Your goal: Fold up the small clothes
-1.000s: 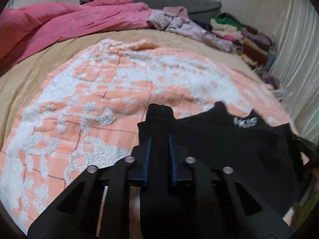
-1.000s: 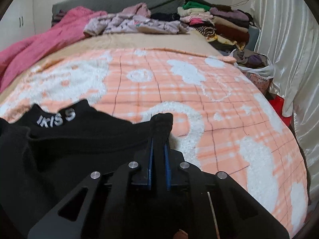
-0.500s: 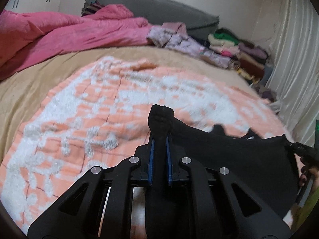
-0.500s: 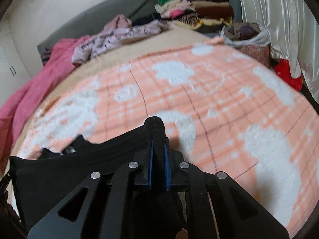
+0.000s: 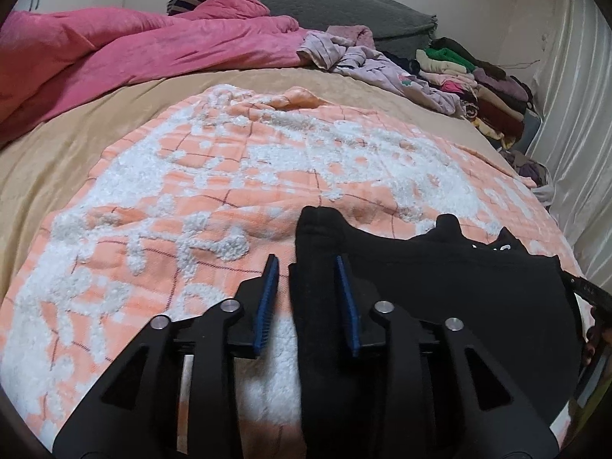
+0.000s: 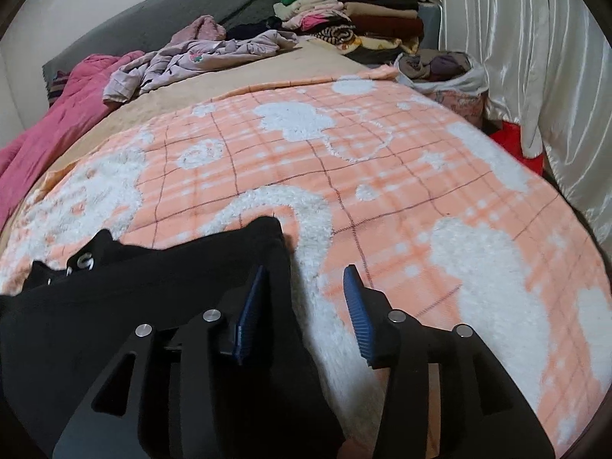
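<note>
A small black garment (image 5: 440, 287) with white lettering lies on the orange and white blanket (image 5: 229, 176). My left gripper (image 5: 306, 271) is open, its blue pads (image 5: 267, 298) spread around the garment's left corner, which lies loose between them. In the right wrist view the same garment (image 6: 134, 306) lies at the lower left. My right gripper (image 6: 304, 279) is open, with the garment's right corner by its left pad (image 6: 248, 310) and bare blanket (image 6: 382, 176) between the fingers.
A pink duvet (image 5: 114, 49) lies at the far left of the bed. Loose lilac clothes (image 6: 199, 57) and a stack of folded clothes (image 6: 355, 19) sit at the head end. A bag of clothes (image 6: 443, 72) and white curtain (image 6: 535, 57) stand on the right.
Both grippers were shut on the garment's corners and held them up. Both have lowered to the blanket and opened, letting the corners go.
</note>
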A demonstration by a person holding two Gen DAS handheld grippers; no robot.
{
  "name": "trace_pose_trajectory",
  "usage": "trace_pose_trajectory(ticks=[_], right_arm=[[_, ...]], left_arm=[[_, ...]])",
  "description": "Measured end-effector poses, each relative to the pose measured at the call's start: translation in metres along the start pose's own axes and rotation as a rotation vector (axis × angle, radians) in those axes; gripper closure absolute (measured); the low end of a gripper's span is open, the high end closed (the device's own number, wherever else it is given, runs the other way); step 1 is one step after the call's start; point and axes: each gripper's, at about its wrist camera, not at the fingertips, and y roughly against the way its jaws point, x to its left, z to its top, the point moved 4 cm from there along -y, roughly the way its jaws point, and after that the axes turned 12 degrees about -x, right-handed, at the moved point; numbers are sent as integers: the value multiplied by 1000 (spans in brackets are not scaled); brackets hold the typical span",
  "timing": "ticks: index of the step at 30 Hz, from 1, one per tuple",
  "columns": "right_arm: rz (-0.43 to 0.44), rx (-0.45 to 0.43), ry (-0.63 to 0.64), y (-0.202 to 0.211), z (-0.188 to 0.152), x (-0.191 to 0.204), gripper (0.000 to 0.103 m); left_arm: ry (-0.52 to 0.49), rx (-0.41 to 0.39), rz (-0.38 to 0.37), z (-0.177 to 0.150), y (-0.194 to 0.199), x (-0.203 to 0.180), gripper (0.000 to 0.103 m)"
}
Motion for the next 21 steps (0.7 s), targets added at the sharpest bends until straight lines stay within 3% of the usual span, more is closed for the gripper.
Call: trace_pose_trajectory(ticks=[9, 13, 15, 21], right_arm=[[7, -50, 54, 39, -8, 5, 35], [7, -64, 72, 52, -12, 7, 26], [17, -67, 65, 56, -14, 8, 26], [36, -64, 60, 72, -22, 8, 24]], left_arm=[[2, -26, 2, 6, 17, 1, 51], [-1, -60, -4, 13, 30, -1, 49], [-15, -68, 4, 15, 34, -4, 37], [-20, -72, -4, 16, 41, -10, 37]])
